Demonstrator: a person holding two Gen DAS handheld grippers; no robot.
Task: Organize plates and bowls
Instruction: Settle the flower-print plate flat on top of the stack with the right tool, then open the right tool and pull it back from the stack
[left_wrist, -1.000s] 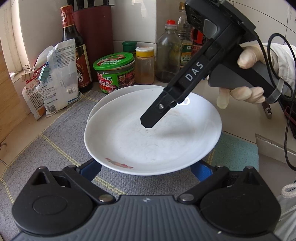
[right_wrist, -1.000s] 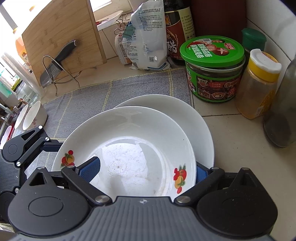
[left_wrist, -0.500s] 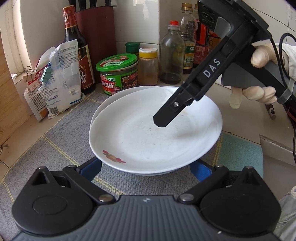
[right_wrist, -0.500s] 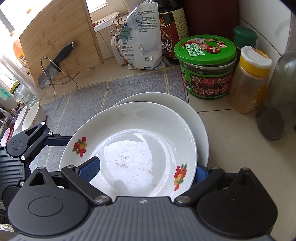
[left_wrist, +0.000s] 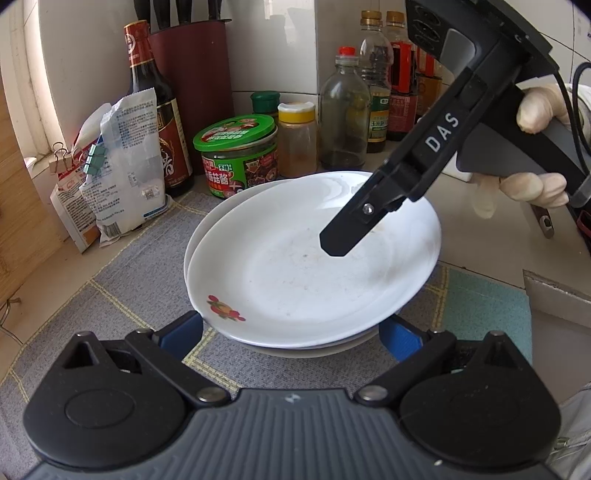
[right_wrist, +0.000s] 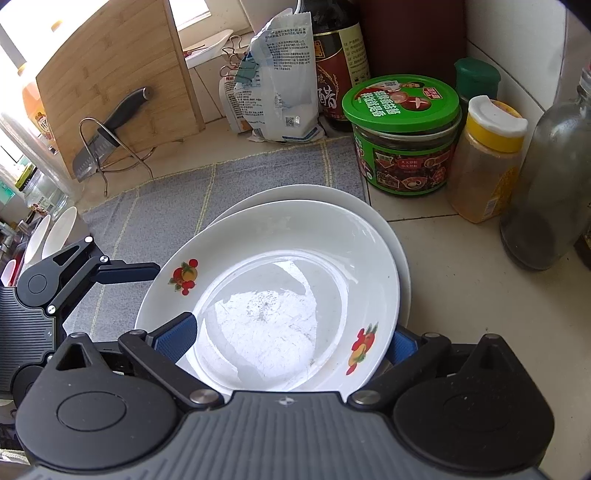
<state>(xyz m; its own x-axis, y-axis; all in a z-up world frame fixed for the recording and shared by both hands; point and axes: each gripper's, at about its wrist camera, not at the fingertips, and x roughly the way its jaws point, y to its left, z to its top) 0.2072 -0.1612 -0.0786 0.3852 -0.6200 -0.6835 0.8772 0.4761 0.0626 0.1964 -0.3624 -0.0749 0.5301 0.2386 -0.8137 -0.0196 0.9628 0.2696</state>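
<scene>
**Two plates stacked on the grey mat, both grippers spread wide around them**

A glossy white plate (left_wrist: 314, 266), shallow and round with small red-and-orange fruit decals on its rim, sits on top of a second plain white plate (right_wrist: 295, 194), whose edge peeks out behind it. The top plate is slightly offset, not centred on the one beneath. Faint specks and smears dull its centre. The stack rests on a grey woven mat (left_wrist: 122, 280) crossed by thin yellow lines, which lies on a pale tiled surface (right_wrist: 461, 295).

The left gripper (left_wrist: 291, 332) is released, its blue-padded fingers spread wide on either side of the stack's near edge; whether the pads touch the rim cannot be told. The right gripper (right_wrist: 291, 336) is likewise spread, its blue pads flanking the plates' near rim without visibly clamping. In the left wrist view its matte black finger hangs above the top plate, and a gloved hand (left_wrist: 535, 155) grips the grey handle.

Behind the plates stand a squat glass jar with a green lid (right_wrist: 402, 136), a clear plastic spice jar with a yellow cap (right_wrist: 487, 158), a dark sauce bottle (left_wrist: 155, 118) and a crinkled white plastic bag (right_wrist: 284, 77). A bamboo cutting board (right_wrist: 114, 81) leans at the back left, with a black-handled knife (right_wrist: 107, 133) in a wire rack in front of it.
</scene>
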